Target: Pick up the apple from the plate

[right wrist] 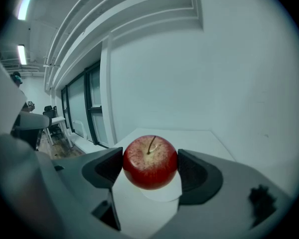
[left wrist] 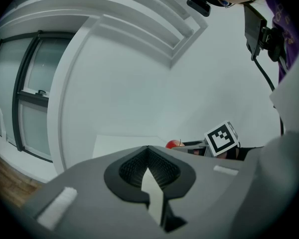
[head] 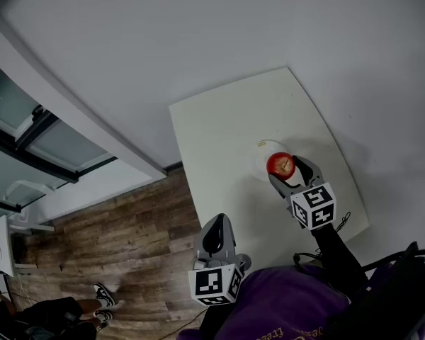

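A red apple (head: pixel 279 163) (right wrist: pixel 150 162) with its stem up sits between the two pads of my right gripper (head: pixel 284 170) (right wrist: pixel 150 167), which is shut on it from both sides. Just under and behind the apple lies the small white plate (head: pixel 261 151) (right wrist: pixel 165 194) on the white table (head: pixel 227 126). I cannot tell whether the apple still touches the plate. My left gripper (head: pixel 216 234) (left wrist: pixel 148 157) is shut with nothing in it and hovers off the table's near left corner. From there the apple (left wrist: pixel 173 144) shows far off.
The table stands against a white wall, its left edge over wooden floor (head: pixel 127 239). A window wall (head: pixel 49 140) runs along the left. A thin cable (head: pixel 341 222) lies at the table's near right edge. A person's shoes (head: pixel 103 297) show at lower left.
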Motion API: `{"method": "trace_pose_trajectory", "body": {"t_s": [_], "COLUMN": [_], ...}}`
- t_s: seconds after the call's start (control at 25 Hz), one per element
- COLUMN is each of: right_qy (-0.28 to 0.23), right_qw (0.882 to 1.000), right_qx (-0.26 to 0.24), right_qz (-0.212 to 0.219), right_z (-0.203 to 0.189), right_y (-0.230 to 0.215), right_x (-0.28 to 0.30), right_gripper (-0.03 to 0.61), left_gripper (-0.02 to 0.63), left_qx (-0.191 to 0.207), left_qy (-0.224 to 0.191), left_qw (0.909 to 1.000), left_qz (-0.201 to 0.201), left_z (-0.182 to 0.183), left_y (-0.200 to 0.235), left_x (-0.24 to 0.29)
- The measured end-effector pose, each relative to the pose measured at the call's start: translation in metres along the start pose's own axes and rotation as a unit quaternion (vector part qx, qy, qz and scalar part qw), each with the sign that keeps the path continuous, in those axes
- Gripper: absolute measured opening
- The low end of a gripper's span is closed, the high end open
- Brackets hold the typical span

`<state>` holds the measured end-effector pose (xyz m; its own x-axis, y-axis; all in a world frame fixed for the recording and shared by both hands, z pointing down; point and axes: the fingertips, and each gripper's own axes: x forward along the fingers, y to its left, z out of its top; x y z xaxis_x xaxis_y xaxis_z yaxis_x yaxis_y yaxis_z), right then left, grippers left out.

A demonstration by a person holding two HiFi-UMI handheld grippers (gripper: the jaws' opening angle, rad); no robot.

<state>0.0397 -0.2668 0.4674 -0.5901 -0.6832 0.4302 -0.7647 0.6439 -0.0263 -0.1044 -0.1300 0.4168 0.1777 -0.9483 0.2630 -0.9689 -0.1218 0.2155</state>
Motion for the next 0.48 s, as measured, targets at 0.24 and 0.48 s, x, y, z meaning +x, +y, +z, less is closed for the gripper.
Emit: {"method": "trace_pose_trajectory", "body": {"t_s": [0.24,0.48], "right_qy": [-0.018,-0.025], "right_qw": [1.0,1.0], "right_qx": [-0.009,-0.007], "right_qz": [-0.003,-0.009], "right_z": [0.01,0.014], "right_y": [0.0,-0.003], "right_x": [-0.007,-0.009], "right_gripper": [0.347,0.347], "left_gripper": [0.005,0.005], "left_qx": [0.001,0.002], "left_qy": [-0.001,-0.003], "left_qw": [1.0,1.0], "left_qz": [0.0,0.001], "left_z": [-0.001,0.0], "left_y": [-0.002,-0.002], "left_x": [0.001,0.001]}}
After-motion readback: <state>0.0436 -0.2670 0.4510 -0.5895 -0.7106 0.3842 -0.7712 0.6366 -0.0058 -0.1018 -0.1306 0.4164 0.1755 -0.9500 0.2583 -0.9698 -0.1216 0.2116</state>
